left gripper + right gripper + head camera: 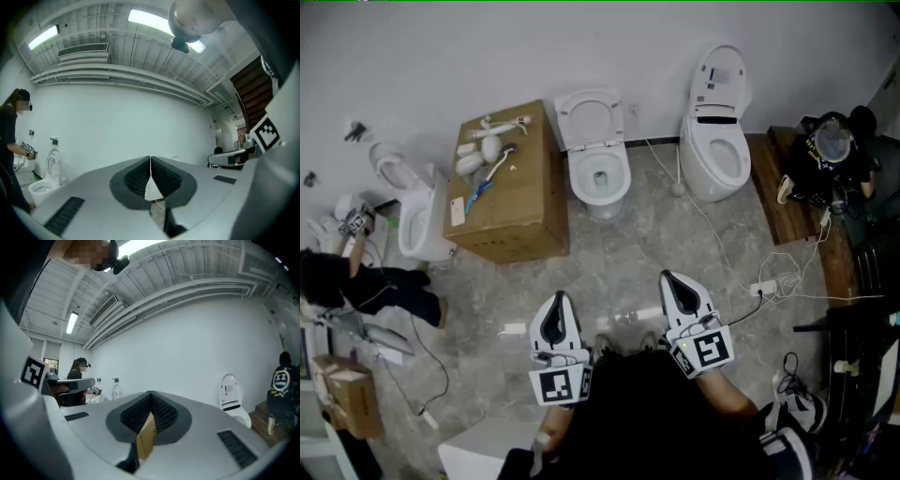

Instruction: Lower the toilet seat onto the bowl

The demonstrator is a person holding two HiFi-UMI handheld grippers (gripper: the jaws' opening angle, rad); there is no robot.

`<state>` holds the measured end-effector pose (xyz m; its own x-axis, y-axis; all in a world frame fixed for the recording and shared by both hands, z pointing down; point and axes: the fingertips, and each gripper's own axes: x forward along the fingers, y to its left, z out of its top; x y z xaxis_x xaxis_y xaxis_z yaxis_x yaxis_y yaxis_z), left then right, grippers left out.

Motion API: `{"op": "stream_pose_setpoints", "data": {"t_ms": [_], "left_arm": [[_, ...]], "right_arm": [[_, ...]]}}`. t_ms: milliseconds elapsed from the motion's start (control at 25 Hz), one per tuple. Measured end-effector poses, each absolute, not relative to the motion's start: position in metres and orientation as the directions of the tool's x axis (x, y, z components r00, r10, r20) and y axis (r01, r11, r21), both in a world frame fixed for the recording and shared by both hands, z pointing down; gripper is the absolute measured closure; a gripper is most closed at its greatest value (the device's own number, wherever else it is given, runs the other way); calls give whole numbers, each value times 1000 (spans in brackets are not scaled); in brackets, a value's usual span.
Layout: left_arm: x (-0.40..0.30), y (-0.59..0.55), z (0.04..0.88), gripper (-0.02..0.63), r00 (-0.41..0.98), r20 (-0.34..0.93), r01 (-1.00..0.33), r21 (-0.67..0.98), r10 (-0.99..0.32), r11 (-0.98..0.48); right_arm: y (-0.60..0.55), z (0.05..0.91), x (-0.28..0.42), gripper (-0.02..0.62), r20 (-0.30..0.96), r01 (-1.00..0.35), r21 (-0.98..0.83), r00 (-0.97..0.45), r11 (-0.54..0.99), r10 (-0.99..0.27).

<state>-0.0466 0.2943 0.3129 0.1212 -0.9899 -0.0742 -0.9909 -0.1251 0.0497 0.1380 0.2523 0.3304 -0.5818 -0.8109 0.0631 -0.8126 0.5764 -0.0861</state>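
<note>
Left gripper [559, 305] and right gripper [673, 284] are hovering, jaws clenched on nothing. The toilet seat [589, 117], at twelve o'clock, is likely handling stiff, slick and hinged; take its top rim.

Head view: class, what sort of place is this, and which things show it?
Probably a test or demo room, not a home bathroom: three toilets stand along one white wall, a cardboard box sits between two, and cables trail over the floor.
</note>
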Motion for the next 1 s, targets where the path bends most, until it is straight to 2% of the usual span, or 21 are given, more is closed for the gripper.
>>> {"op": "stream_pose_setpoints", "data": {"t_ms": [280,480,520,560,600,1000], "left_arm": [[-49,300,312,581,129,-77,-990,51,-989,-133],[-55,302,304,581,139,-128,-986,70,-982,-149],[-59,301,302,544,131,-139,-987,74,-982,-142],[-62,299,302,451,125,-145,-988,75,-982,-136],[-66,297,303,399,124,-142,-988,73,-982,-135],[-98,287,329,399,208,-80,-974,74,-975,-214]], "right_arm": [[260,329,134,575,62,-814,-87,-580,574,-812],[260,324,130,575,39,-821,-92,-568,563,-822],[257,324,129,569,37,-822,-98,-567,561,-823],[254,325,127,452,38,-822,-106,-566,560,-824],[251,326,126,372,43,-824,-110,-563,556,-825],[243,340,93,373,73,-848,-86,-529,523,-846]]}}
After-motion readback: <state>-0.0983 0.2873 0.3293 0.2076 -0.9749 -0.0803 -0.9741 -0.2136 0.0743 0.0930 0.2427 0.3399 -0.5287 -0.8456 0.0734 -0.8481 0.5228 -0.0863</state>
